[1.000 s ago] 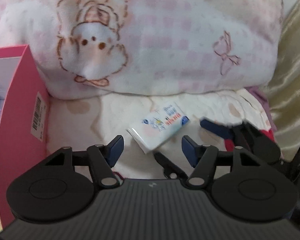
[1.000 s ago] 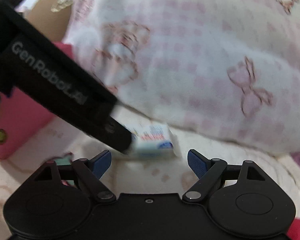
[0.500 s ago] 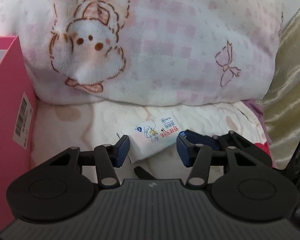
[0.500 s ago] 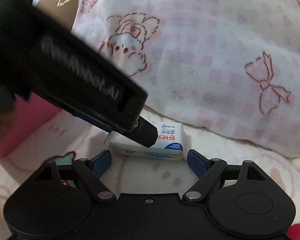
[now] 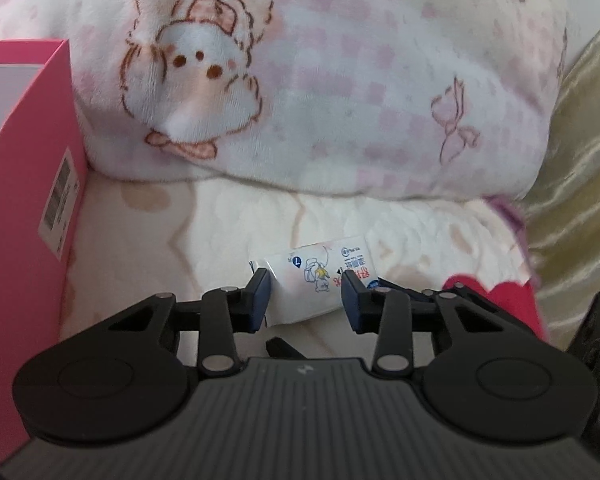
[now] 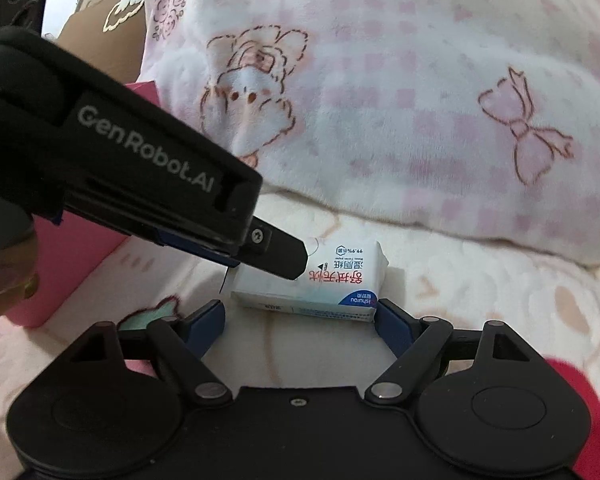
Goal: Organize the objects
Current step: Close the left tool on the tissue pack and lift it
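We had just been closing our left gripper (image 5: 305, 297) on the wet-wipe pack (image 5: 320, 280), its pads touching both ends at twelve o'clock. Our right gripper (image 6: 300, 320) waited wide open, empty. The pack lay on the bedspread (image 5: 228, 232), not yet in the pink box (image 5: 24, 200) at nine o'clock.

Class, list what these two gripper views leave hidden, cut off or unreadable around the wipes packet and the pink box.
- Pink box: left wrist view, contents cut off by the left edge.
- Wipes packet: right wrist view, left end hidden behind the left gripper.
- Barcode label: left wrist view, too blurred to read.
- Right gripper: open; contact with the packet unclear.
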The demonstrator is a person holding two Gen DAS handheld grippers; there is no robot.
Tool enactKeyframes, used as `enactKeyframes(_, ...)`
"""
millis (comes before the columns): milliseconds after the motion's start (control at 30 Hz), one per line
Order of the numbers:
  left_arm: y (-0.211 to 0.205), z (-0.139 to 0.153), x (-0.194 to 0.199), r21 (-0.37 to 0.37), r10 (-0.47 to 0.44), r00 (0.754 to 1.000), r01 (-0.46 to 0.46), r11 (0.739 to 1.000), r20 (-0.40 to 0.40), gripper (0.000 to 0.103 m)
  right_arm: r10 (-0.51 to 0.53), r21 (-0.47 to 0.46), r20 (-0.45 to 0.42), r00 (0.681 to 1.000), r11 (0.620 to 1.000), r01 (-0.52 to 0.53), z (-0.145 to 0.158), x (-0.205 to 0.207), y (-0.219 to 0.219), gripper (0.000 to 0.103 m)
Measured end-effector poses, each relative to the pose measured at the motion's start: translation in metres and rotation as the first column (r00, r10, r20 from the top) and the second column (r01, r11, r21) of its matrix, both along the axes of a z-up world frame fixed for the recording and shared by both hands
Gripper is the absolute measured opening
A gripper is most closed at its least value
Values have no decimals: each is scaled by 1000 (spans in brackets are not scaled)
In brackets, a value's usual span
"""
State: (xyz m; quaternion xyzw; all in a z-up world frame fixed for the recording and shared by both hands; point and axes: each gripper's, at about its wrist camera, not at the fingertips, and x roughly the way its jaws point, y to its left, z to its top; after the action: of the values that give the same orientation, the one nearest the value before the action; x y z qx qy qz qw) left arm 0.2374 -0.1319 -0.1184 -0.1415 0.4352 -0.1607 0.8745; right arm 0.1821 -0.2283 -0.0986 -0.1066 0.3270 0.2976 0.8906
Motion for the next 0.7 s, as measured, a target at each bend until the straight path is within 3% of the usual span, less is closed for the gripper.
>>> enactKeyframes(100, -6, -2, -8, 39, -1, 1000, 1, 999, 11, 37, -7, -21, 9, 1000, 1000, 8, 1, -12, 2, 86)
enactKeyframes(300, 8, 1, -19, -48, 13, 998, -16, 999, -61, 37, -11, 29, -79, 997, 1000, 13, 12, -36, -9, 87)
enactKeyframes(367, 9, -3, -20, -13, -8, 998, 8, 1000, -57, 37, 19, 74, -95, 995, 997, -12, 13, -43, -15, 87)
enactKeyframes(533, 17, -11, -17, -42, 24, 997, -27, 999, -67, 38, -42, 70, -54, 998, 997, 45, 6, -30, -22, 86)
enactKeyframes(633, 13, -11, -17, 0, 45, 998, -45, 999, -49, 40, -49, 62, -35, 998, 997, 51, -11, -21, -10, 87)
enactKeyframes(700, 12, -13, -16, 15, 42, 998, -42, 999, -52, 38, -36, 71, -27, 999, 997, 38, -1, -19, -9, 86)
